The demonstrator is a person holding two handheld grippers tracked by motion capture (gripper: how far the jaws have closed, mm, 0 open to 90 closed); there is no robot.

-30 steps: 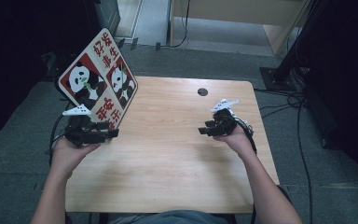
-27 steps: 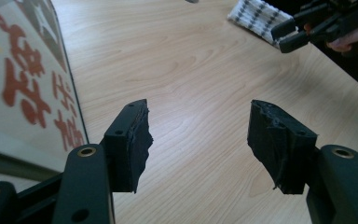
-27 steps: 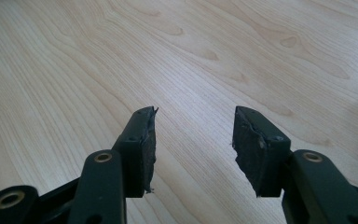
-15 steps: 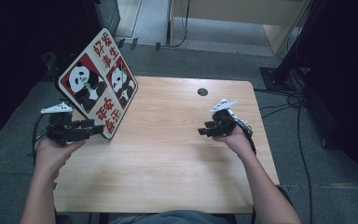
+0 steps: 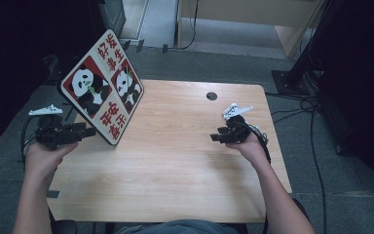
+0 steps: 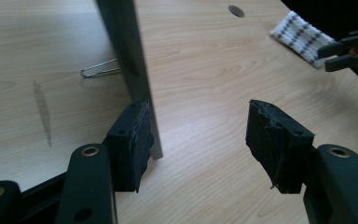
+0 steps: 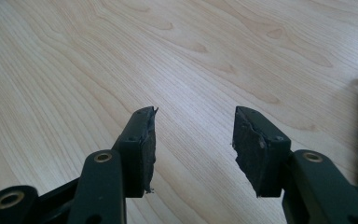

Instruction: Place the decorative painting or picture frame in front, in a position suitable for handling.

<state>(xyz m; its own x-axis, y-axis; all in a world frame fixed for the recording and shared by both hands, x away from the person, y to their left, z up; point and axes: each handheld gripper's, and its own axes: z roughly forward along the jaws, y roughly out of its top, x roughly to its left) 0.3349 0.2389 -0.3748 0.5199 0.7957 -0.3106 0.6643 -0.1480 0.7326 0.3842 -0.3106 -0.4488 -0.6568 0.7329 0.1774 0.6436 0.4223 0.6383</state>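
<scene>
Just beside the left hand-held gripper (image 5: pixel 85 131), the panda board (image 5: pixel 102 87) was stood tilted on the bench (image 5: pixel 185 161), its edge touching one pad. Both grippers' jaws were spread, the right hand-held gripper (image 5: pixel 216 137) kept well apart.

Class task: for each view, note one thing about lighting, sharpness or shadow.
High view: the pale wooden table is lit, surroundings dark. Left gripper view: the panda-printed board's edge is dark and soft. Right gripper view: wood grain sharp, black fingers close and dark.
</scene>
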